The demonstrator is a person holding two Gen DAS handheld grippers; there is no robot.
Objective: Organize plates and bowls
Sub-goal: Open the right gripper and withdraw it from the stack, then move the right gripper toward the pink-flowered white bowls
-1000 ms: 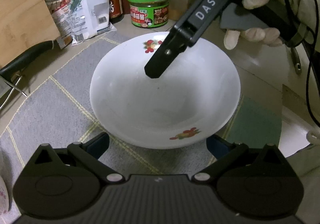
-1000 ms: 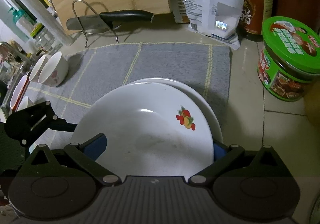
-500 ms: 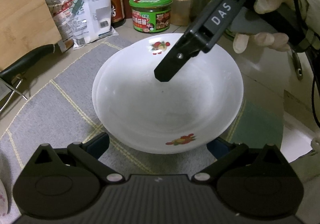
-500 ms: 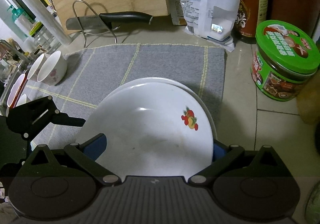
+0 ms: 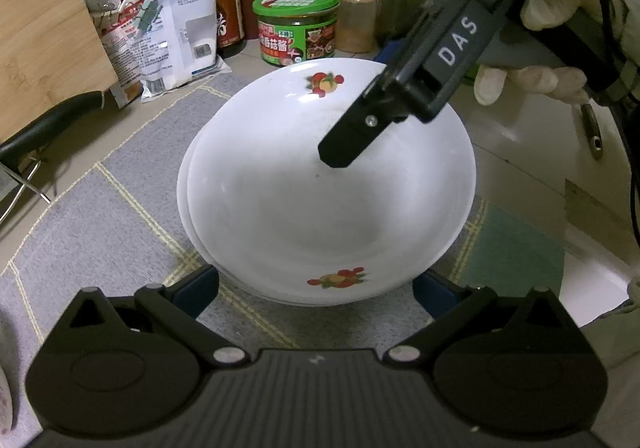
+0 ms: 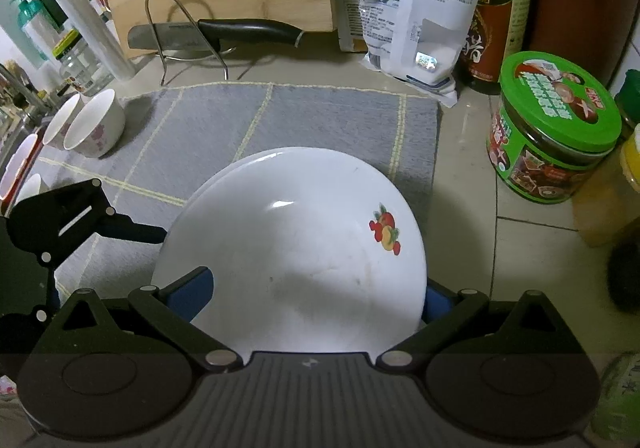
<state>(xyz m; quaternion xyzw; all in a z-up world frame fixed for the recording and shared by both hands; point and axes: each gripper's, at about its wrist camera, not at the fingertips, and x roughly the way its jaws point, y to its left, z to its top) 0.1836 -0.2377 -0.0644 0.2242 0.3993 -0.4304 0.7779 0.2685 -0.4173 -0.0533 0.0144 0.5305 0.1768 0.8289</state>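
Left wrist view showed the grey mat (image 5: 120, 208) under two nested white plates (image 5: 320, 200). One right gripper (image 5: 348, 152) finger hung over the top plate, the other out of sight beyond its rim; whether it gripped was unclear. Left gripper (image 5: 316, 288) sat wide open, empty, at the plates' near edge.

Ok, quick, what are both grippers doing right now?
Left gripper: open, holding nothing; the plates sit just ahead of it.
Right gripper: jaws wide, one finger over the top plate, one under its rim; grip cannot be told.
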